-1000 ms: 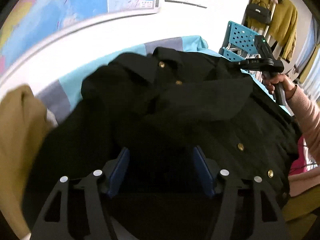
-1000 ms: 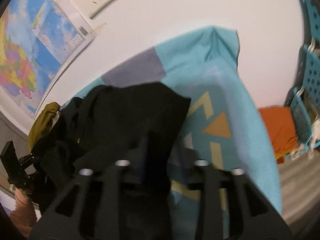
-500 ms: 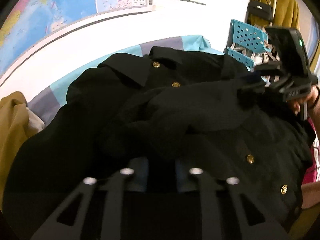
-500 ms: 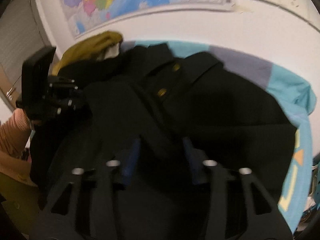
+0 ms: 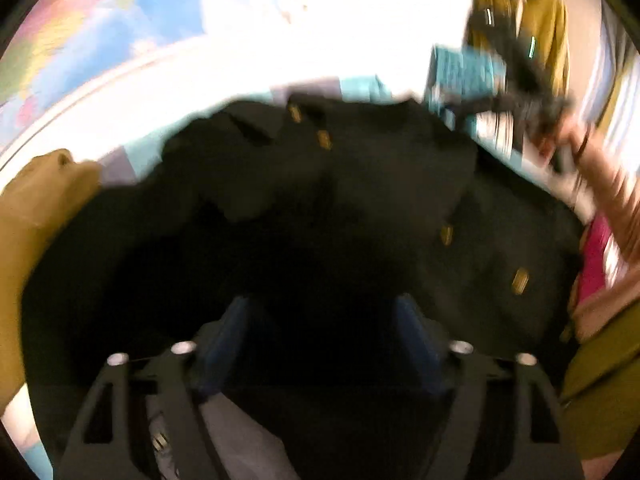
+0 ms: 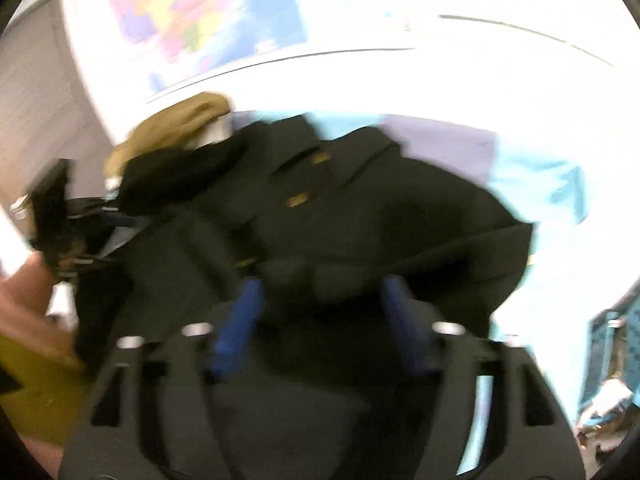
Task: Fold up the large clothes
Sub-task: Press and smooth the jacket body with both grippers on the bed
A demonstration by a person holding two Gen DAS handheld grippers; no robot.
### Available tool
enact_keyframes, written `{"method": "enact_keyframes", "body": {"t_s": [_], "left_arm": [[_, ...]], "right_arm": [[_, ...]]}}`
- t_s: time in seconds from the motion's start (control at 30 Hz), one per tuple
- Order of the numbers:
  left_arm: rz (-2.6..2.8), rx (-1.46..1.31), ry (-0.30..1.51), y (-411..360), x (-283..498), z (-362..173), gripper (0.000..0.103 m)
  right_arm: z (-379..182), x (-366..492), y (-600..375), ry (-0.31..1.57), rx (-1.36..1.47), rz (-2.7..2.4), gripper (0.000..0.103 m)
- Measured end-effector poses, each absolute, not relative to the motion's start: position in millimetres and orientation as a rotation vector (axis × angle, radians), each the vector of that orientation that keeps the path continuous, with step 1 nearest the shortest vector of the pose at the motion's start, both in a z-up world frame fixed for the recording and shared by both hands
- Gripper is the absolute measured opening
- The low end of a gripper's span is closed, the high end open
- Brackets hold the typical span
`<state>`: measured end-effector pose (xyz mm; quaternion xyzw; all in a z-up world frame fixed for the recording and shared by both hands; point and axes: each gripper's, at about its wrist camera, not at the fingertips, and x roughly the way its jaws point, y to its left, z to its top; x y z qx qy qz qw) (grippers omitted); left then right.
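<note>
A black coat [image 5: 340, 200] with gold buttons lies spread on a blue and grey cloth [image 5: 360, 86]; it also shows in the right wrist view [image 6: 340, 208]. My left gripper [image 5: 324, 320] is open, its blue pads wide apart just above the coat's near edge. My right gripper [image 6: 320, 300] is open too, over the coat's right side, with nothing between its pads. The right gripper shows blurred in the left wrist view [image 5: 520, 96], and the left gripper shows at the left of the right wrist view [image 6: 60, 216]. Both views are motion-blurred.
A mustard garment [image 5: 36, 208] lies at the coat's left. A wall map [image 5: 100, 20] hangs behind. Blue plastic crates [image 5: 460, 72] and hanging clothes [image 5: 552, 20] stand at the right. A pink item [image 5: 596, 256] lies by the coat's right edge.
My left gripper was shut on the coat half a second ago and has opened. My right gripper has opened wider and pulled back to the right. Both cameras are moving fast.
</note>
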<state>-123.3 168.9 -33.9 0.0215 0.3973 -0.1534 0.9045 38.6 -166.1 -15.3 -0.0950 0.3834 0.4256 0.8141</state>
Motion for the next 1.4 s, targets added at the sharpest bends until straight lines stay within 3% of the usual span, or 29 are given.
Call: {"method": "enact_keyframes", "body": {"t_s": [0.03, 0.1, 0.2, 0.23, 0.27, 0.3, 0.33, 0.4, 0.43, 0.47, 0.53, 0.6, 0.67, 0.8, 0.87, 0.9, 0.97, 1.0, 1.03, 1.07, 1.1, 1.4], "left_arm": [[-0.328, 0.012, 0.774, 175.7, -123.9, -24.6, 0.077], [-0.330, -0.030, 0.729, 183.6, -120.5, -14.7, 0.090], [-0.298, -0.017, 0.769, 180.6, -100.3, -17.6, 0.090], [-0.291, -0.011, 0.805, 177.0, -90.0, -23.0, 0.090], [-0.284, -0.009, 0.846, 173.1, -79.4, -29.9, 0.087], [-0.284, -0.008, 0.878, 169.7, -70.8, -37.8, 0.078], [-0.287, -0.002, 0.919, 165.5, -61.8, -46.3, 0.071], [-0.298, 0.002, 0.970, 159.2, -49.4, -59.1, 0.043], [-0.286, 0.023, 0.967, 154.7, -45.8, -60.0, 0.041], [-0.289, 0.040, 0.950, 151.3, -43.8, -56.4, 0.026], [-0.272, 0.043, 0.926, 152.0, -40.0, -47.8, 0.019], [-0.237, 0.044, 0.876, 156.5, -35.3, -34.1, 0.002], [-0.189, 0.034, 0.842, 165.3, -28.3, -20.6, 0.002], [-0.114, 0.049, 0.848, 177.5, -8.7, -18.1, 0.003], [-0.067, 0.068, 0.883, 182.5, 2.8, -27.8, 0.006], [-0.063, 0.065, 0.901, 183.2, 5.7, -31.9, 0.017], [-0.093, 0.027, 0.922, 189.1, 7.3, -39.5, 0.026], [-0.115, 0.003, 0.917, 192.0, 3.7, -38.7, 0.039], [-0.154, -0.030, 0.911, 196.1, -2.4, -37.0, 0.048], [-0.189, -0.052, 0.896, 199.2, -8.9, -35.0, 0.065], [-0.209, -0.058, 0.885, 201.6, -13.7, -34.0, 0.074], [-0.324, 0.043, 0.922, 180.8, -29.9, -53.4, 0.076]], "right_arm": [[-18.8, 41.7, -163.5, 0.829, -0.218, 0.905, 0.078], [-30.9, 45.3, -153.3, 0.855, -0.266, 0.903, 0.079], [-48.9, 46.5, -140.6, 0.885, -0.332, 0.890, 0.076], [-54.4, 48.2, -137.8, 0.901, -0.335, 0.885, 0.068], [-58.3, 51.1, -136.9, 0.923, -0.315, 0.895, 0.048], [-60.9, 53.9, -137.7, 0.938, -0.293, 0.912, 0.019], [-60.8, 57.6, -138.5, 0.948, -0.257, 0.925, 0.008], [-53.7, 63.1, -143.5, 0.931, -0.183, 0.947, 0.006], [-47.0, 64.8, -148.6, 0.910, -0.143, 0.955, 0.005], [-39.5, 67.1, -152.6, 0.889, -0.102, 0.965, 0.004], [-22.1, 74.6, -162.9, 0.841, -0.001, 0.973, 0.004], [-9.2, 84.6, -165.9, 0.796, 0.057, 0.955, 0.003], [-1.3, 97.5, -167.7, 0.771, 0.107, 0.935, 0.003], [-6.3, 126.0, -164.2, 0.776, 0.208, 0.881, 0.004], [-24.7, 140.5, -151.0, 0.856, 0.193, 0.871, 0.011], [-36.1, 144.6, -143.2, 0.894, 0.148, 0.828, 0.015], [-49.4, 144.3, -133.9, 0.942, 0.080, 0.797, 0.022], [-51.7, 142.3, -133.9, 0.948, 0.065, 0.783, 0.034], [-51.1, 139.3, -138.1, 0.940, 0.059, 0.775, 0.040], [-48.5, 135.2, -142.6, 0.922, 0.057, 0.775, 0.049], [-44.8, 131.4, -146.6, 0.908, 0.061, 0.779, 0.055], [-34.8, 106.0, -156.1, 0.868, 0.036, 0.813, 0.060]]}}
